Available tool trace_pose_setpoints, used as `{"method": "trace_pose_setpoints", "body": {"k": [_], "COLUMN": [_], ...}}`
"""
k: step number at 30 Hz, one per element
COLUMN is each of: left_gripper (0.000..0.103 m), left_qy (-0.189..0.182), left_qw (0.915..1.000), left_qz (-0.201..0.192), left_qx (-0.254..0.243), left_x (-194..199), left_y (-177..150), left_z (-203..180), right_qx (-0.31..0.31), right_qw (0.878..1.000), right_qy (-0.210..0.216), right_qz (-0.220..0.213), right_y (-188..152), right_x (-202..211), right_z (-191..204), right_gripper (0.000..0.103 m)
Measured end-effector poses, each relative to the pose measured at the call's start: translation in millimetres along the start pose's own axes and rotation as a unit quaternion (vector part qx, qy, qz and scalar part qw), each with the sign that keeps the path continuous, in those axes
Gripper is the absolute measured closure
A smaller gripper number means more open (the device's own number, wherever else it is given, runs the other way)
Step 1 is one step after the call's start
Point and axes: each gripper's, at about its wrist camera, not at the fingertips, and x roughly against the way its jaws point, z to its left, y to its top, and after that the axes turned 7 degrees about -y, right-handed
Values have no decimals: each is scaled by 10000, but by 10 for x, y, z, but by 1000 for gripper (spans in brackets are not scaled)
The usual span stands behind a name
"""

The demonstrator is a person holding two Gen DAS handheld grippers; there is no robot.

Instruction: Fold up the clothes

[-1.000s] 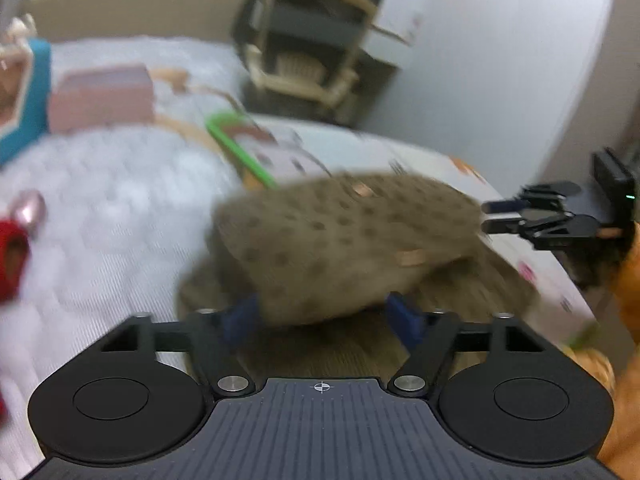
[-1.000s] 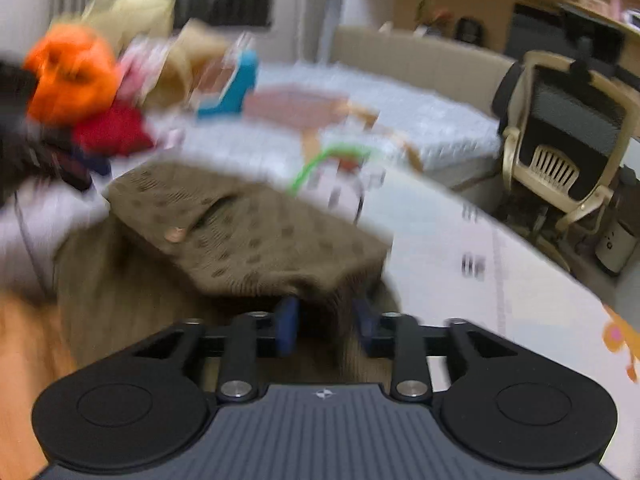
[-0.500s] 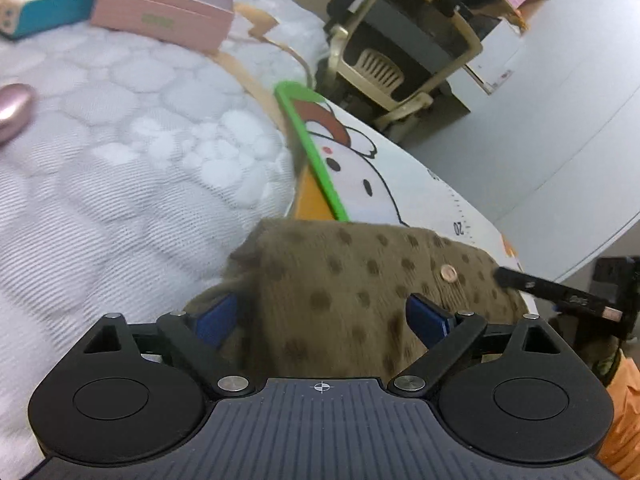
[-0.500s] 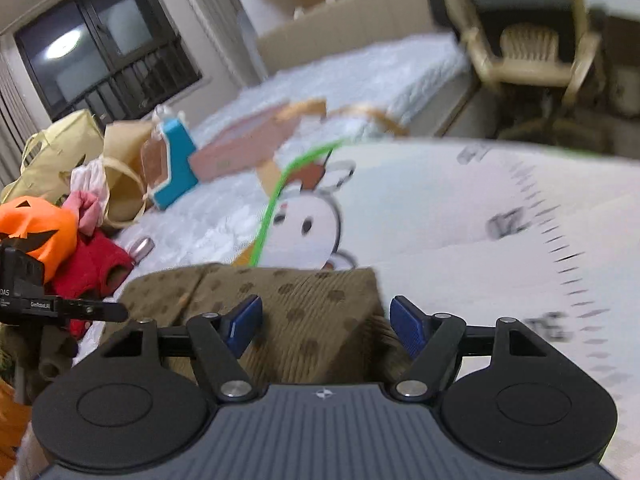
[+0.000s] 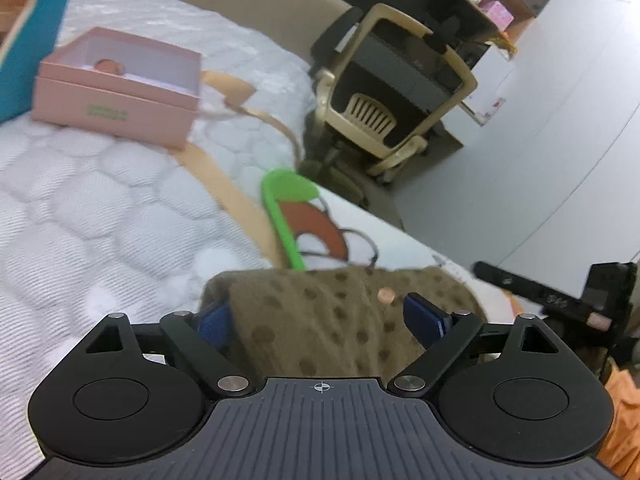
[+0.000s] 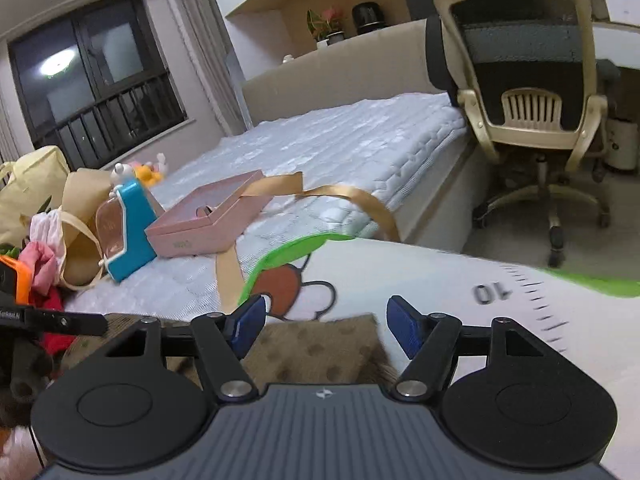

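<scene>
Bed [image 5: 100, 216]: lying at 9 to 12 o'clock in the left view, quilted and soft; a pressed fold is likely springing back on it.
Mat [image 6: 460, 280]: spreading at 12 to 3 o'clock in the right view; the garment is straddling its green edge, so one side could be sagging lower.
Garment [image 5: 328, 312]: the brown dotted cloth is lying folded over itself at 6 o'clock in both views, right under the grippers, button [image 5: 386, 295] facing up. The thick top layer is risking sliding off if dragged.
Ribbon [image 6: 352, 196]: trailing at 12 o'clock, near enough to be snagging a finger.
Left gripper [image 5: 320, 318]: fingers standing wide apart, straddling the cloth, gripping nothing.
Right gripper [image 6: 326, 326]: likewise spread, hovering over a corner; closing blindly is risking pinching one layer only.
</scene>
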Motion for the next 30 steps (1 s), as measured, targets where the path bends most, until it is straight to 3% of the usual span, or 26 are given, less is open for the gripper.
{"method": "trace_pose_setpoints", "body": {"k": [6, 9, 10, 11, 12, 13, 14, 15, 21, 24, 27, 29, 30], "left_gripper": [10, 16, 23, 29, 43, 61, 71, 81, 83, 83, 82, 77, 67], "left_qy": [-62, 257, 417, 576, 717, 788, 824, 736, 249, 21, 13, 82, 131], "left_qw": [9990, 9985, 9985, 9981, 9973, 9968, 9964, 9971, 9973, 9956, 9970, 9978, 9983], "left_qz": [190, 235, 201, 167, 138, 125, 105, 59, -83, -113, 273, 386, 371], "left_qx": [391, 418, 294, 169, 48, -57, -147, -188, -686, -930, -730, -535, -424], "left_x": [285, 165, 122, 79, 46, 49, 71, 167, 782, 1071, 996, 950, 937], "left_y": [-465, -559, -556, -552, -547, -537, -528, -524, -896, -1123, -1423, -1516, -1523], "left_z": [29, 14, -10, -35, -64, -112, -167, -252, -815, -1083, -1007, -873, -787], "right_qx": [-53, 74, 211, 423, 674, 843, 799, 658, 819, 917, 825, 737, 668], "right_qw": [9991, 9982, 9981, 9978, 9967, 9954, 9958, 9972, 9960, 9952, 9961, 9962, 9965], "right_qy": [160, 191, 126, 32, -112, -269, -295, -228, 276, 322, 206, -12, -91], "right_qz": [389, 568, 561, 512, 448, 380, 325, 276, -214, -75, 253, 455, 500], "right_y": [-322, -444, -473, -494, -510, -511, -491, -458, -515, -757, -1040, -1196, -1244], "right_x": [326, 148, 85, 32, -6, -7, 59, 165, 1143, 1377, 1417, 1404, 1402], "right_z": [-82, 50, 117, 196, 275, 335, 351, 346, 361, 334, 219, 115, 66], "right_gripper": [34, 34, 36, 51, 65, 73, 86, 91, 94, 94, 94, 94, 94]}}
